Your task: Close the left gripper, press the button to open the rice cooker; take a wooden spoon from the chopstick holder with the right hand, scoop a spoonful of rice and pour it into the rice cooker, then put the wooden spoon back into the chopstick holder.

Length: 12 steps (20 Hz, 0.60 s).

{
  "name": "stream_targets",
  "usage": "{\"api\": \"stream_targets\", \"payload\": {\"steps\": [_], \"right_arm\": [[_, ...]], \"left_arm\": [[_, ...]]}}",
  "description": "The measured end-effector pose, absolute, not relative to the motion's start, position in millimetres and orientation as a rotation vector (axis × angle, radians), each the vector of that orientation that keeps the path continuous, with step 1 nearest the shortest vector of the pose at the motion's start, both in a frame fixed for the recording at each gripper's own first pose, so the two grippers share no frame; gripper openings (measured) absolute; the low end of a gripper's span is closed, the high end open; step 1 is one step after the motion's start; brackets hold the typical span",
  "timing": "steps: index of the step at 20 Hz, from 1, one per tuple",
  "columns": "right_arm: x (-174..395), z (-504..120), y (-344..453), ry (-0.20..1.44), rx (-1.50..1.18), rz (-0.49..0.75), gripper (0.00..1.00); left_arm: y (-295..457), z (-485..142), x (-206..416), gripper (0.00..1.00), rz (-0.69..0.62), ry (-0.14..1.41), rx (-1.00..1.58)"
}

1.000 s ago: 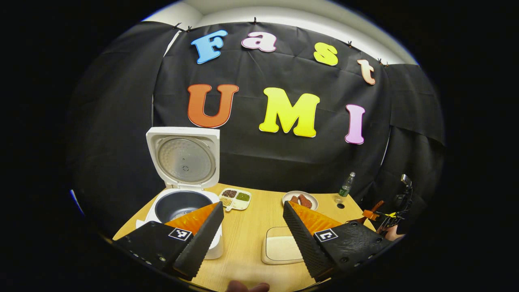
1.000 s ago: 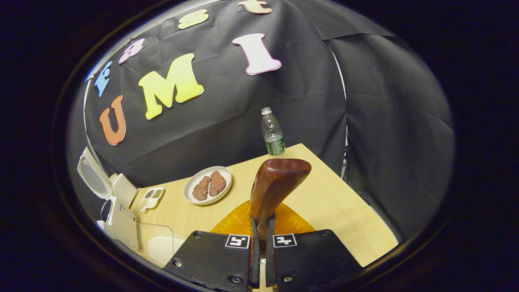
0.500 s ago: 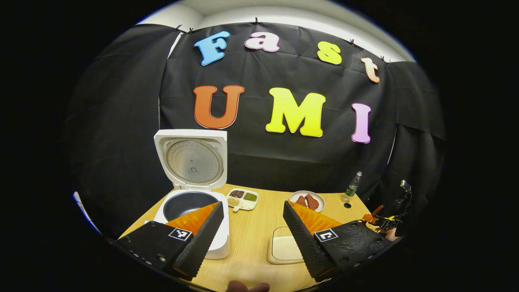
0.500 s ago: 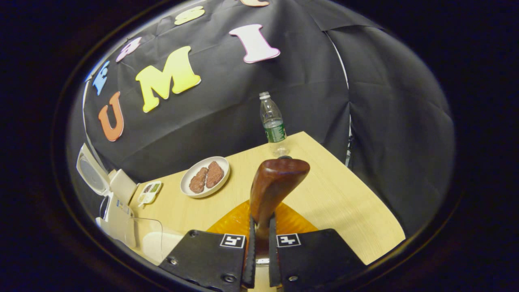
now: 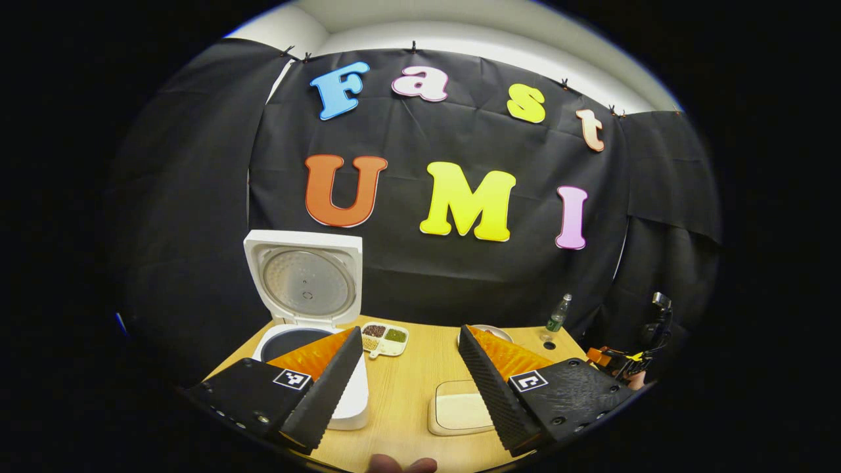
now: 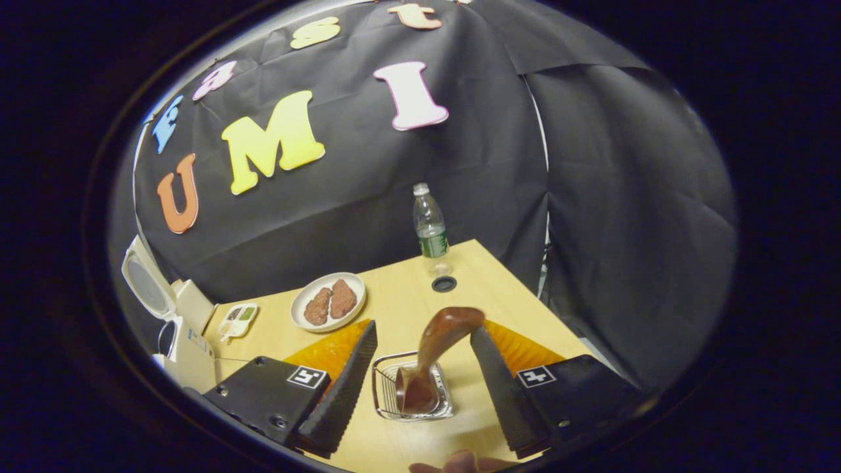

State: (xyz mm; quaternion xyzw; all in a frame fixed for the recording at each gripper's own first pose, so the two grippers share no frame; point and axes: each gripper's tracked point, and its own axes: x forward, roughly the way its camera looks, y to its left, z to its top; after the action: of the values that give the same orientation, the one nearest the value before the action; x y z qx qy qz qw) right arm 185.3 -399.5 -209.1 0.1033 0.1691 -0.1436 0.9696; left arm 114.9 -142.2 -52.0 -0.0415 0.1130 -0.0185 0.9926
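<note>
The wooden spoon (image 6: 435, 341) stands with its handle down in the wire chopstick holder (image 6: 384, 397) on the table. My right gripper (image 6: 422, 328) is open, its fingers either side of the spoon and apart from it. The white rice cooker (image 5: 341, 401) sits at the left with its lid (image 5: 303, 279) raised and its dark pot showing. My left gripper (image 5: 409, 332) hangs open above the table, holding nothing. A shallow dish of rice (image 5: 460, 410) lies between its fingers, lower down. In the right gripper view the rice cooker (image 6: 190, 335) is at the far left.
A divided dish of grains (image 5: 384, 338) sits behind the cooker. A plate with brown pieces (image 6: 328, 301), a water bottle (image 6: 430, 226) and a round hole in the table (image 6: 444, 284) lie beyond the holder. The table's right edge runs close by.
My right gripper has opened and let go of the spoon, which now stands free in the wire holder. The left gripper has stayed open and shifted only slightly.
</note>
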Motion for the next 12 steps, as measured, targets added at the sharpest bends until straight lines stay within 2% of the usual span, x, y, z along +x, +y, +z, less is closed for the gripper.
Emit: {"api": "stream_targets", "payload": {"steps": [5,12], "right_arm": [[150,-140,-368,0.241,0.102,-0.294,0.97],[103,-80,-263,0.165,0.053,-0.214,0.97]], "left_arm": [[-97,-14,123,0.94,-0.030,0.156,-0.043],[-18,43,172,0.94,0.029,0.100,-0.072]]}}
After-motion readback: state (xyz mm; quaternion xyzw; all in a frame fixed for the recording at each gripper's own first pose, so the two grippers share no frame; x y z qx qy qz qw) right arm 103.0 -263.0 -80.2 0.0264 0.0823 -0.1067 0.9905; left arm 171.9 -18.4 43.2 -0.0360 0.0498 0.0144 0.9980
